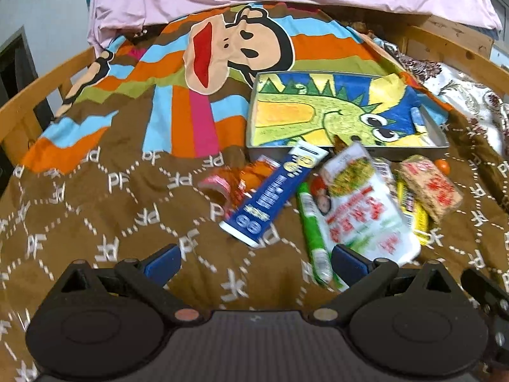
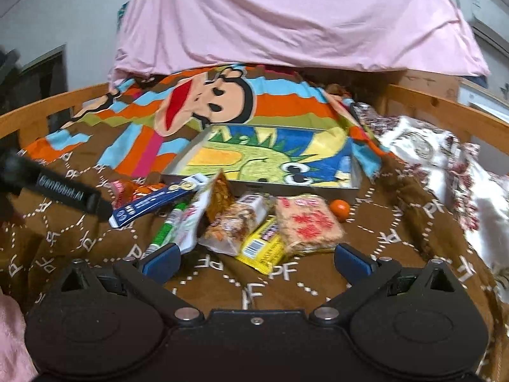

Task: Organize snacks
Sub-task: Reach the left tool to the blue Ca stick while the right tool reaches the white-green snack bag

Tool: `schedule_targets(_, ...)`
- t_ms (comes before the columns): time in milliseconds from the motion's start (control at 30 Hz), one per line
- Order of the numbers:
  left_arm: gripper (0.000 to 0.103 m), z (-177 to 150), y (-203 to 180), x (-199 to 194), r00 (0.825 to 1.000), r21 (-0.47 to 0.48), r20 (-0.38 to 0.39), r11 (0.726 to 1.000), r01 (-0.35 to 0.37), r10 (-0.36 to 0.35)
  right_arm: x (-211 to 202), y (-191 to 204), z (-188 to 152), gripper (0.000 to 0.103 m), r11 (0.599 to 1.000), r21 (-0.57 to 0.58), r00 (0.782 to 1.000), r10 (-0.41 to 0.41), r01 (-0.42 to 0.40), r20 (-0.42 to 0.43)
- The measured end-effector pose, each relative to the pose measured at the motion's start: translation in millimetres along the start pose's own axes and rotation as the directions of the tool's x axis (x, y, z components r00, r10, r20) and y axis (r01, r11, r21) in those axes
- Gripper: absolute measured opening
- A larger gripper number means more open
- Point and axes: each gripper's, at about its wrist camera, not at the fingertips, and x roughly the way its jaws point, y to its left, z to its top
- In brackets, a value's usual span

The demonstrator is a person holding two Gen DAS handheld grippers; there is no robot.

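Left gripper [image 1: 256,259] low over the bed, fingers [image 1: 163,259] spread wide, nothing between them but brown blanket [image 1: 95,222]. Right gripper [image 2: 256,258] the same: fingers [image 2: 353,259] wide apart, holding nothing.

Just past the left gripper's right finger lies a green stick pack [image 1: 313,234], its near end almost at the fingertip. Beside it, a big white bag [image 1: 362,203] rests just ahead of that same finger. Ahead and between the fingers, a blue tube box [image 1: 275,191] lies slantwise, an orange packet [image 1: 251,178] tucked behind it to the left. Further right, a yellow pack [image 1: 412,210] sits under a rice cake bar [image 1: 431,187] with red print.

From the right wrist, the yellow pack [image 2: 262,248] lies just ahead, between the fingers. The rice cake bar [image 2: 307,222] sits ahead of the right finger, touching the yellow pack. The white bag [image 2: 192,222] stands on edge just beyond the left finger, the green stick [image 2: 165,227] beside it. A nut bar [image 2: 238,219] lies in the middle of the heap. A small orange fruit [image 2: 339,207] sits behind the rice cake bar. The blue box [image 2: 152,203] is off left, where the other gripper's black arm [image 2: 57,191] reaches in.

Beyond the heap, a shallow tray [image 1: 440,135] lined with a dinosaur drawing. Farthest back, a pink sheet [image 2: 286,16] hangs over the bed.
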Motion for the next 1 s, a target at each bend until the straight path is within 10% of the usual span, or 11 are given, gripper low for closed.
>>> schedule_targets(1000,0.102,52.5,2.5,76.4,0.972,0.191,0.021,0.955,0.227,-0.236,71.6,49.9,10.7,0.102,0.983,-0.083,0.982,0.155,-0.165,-0.109)
